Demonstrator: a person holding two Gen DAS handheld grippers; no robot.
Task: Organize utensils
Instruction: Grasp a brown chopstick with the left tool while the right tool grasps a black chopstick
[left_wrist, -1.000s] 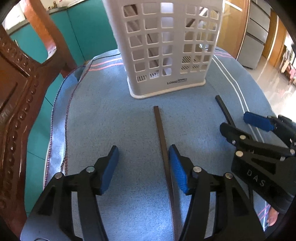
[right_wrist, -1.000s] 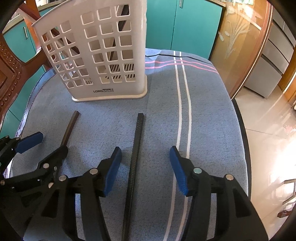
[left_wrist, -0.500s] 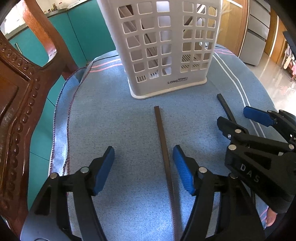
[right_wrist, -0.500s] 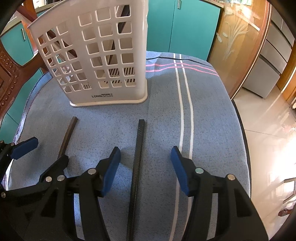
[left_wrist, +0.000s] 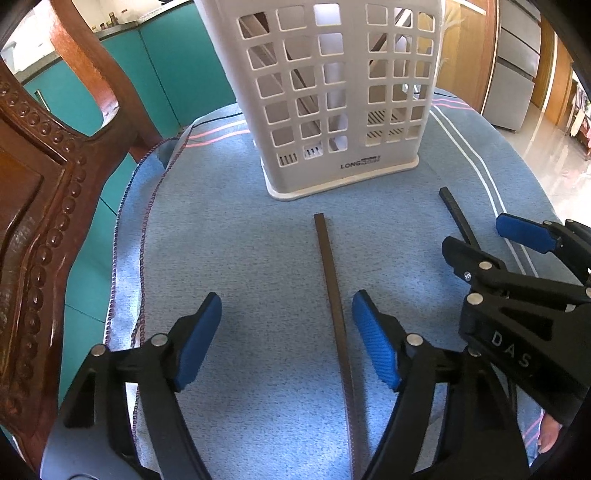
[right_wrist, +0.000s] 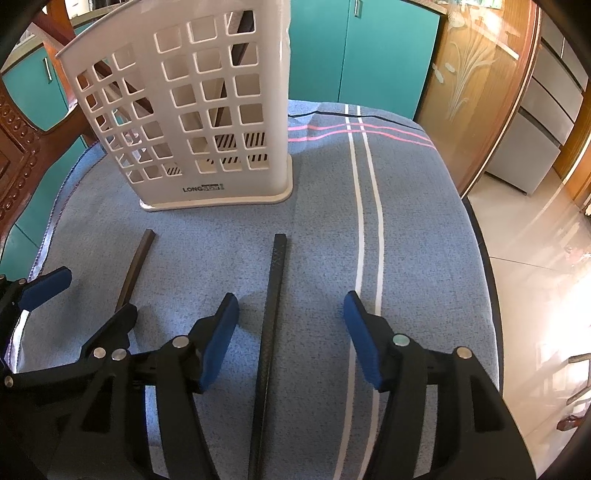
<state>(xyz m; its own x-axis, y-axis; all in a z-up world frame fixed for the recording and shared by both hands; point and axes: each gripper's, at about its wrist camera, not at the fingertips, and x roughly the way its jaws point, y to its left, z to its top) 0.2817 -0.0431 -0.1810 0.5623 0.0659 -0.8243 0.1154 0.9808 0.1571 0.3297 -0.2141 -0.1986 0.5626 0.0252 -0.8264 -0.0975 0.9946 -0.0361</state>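
Now both spread: left gripper (left_wrist: 286, 330) w/ brown chopstick (left_wrist: 332, 295) low center; right gripper (right_wrist: 290, 326) w/ black chopstick (right_wrist: 271, 314); basket (right_wrist: 192, 122) upper left.

Both chopsticks' near ends — brown (left_wrist: 334, 295), black (right_wrist: 271, 314) — run off-frame.

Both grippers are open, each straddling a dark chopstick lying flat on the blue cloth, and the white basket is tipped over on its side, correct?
Not quite. The white slotted plastic utensil basket stands upright on its base, as the right wrist view shows. The rest holds: the left gripper and right gripper are open, each straddling a dark chopstick lying flat on the blue cloth.
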